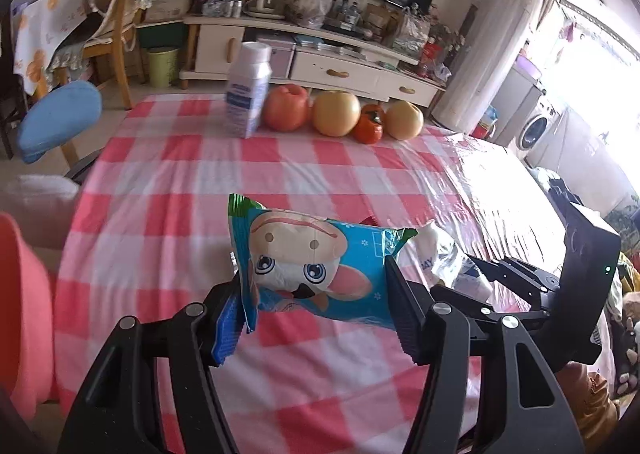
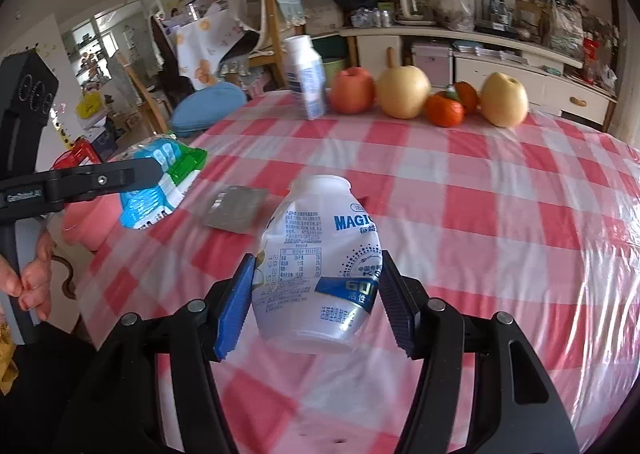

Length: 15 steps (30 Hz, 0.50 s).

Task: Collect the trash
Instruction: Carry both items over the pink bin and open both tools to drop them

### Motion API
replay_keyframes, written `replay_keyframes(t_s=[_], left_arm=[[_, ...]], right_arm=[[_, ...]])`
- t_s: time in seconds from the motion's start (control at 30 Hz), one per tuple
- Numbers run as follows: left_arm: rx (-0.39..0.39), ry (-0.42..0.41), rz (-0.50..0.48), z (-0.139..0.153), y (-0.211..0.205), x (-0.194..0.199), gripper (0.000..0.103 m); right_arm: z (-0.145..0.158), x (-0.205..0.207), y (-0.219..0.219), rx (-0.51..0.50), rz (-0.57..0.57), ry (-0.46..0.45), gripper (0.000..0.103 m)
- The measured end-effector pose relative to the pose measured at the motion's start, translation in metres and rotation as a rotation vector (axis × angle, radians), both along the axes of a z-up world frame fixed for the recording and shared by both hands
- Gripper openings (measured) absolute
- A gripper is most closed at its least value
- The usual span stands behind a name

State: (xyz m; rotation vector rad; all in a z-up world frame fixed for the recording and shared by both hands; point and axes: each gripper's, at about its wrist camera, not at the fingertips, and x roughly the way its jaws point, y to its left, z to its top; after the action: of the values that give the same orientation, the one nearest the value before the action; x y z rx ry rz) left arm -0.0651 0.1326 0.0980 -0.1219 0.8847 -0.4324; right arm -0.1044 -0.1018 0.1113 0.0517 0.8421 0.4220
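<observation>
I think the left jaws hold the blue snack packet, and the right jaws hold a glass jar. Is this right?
Not quite. The left gripper does hold the blue snack packet, but the right gripper holds a white plastic bottle, not a glass jar; the right wrist view shows it.

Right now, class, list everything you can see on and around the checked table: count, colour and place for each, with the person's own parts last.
snack packet: 1, blue with cartoon face, clamped in left gripper above table
white bottle: 1, white with blue print, clamped in right gripper
milk carton: 1, white and blue, upright at far edge
apple: 1, red, beside carton
pears: 2, yellow, far edge
persimmons: 2, orange, between pears
flat wrapper: 1, grey, lying on cloth
tablecloth: 1, pink-white check under clear plastic
bin: 1, pink, left of table
stool: 1, blue seat, beyond table
left gripper: 1, black, blue pads
right gripper: 1, black, blue pads
hand: 1, on left gripper's handle
</observation>
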Motion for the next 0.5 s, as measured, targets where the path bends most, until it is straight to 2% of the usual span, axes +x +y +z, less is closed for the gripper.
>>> replay_keyframes(t_s=[0.2, 0.5], left_arm=[[-0.013, -0.022, 0.063, 0.008, 0.044, -0.009, 0.063], [-0.086, -0.057, 0.273, 0.021, 0.147, -0.014, 0.063]], right_arm=[[0.009, -0.011, 0.043, 0.010, 0.063, -0.001, 0.061], [0.030, -0.019, 0.147, 0.007, 0.235, -0.030, 0.061]])
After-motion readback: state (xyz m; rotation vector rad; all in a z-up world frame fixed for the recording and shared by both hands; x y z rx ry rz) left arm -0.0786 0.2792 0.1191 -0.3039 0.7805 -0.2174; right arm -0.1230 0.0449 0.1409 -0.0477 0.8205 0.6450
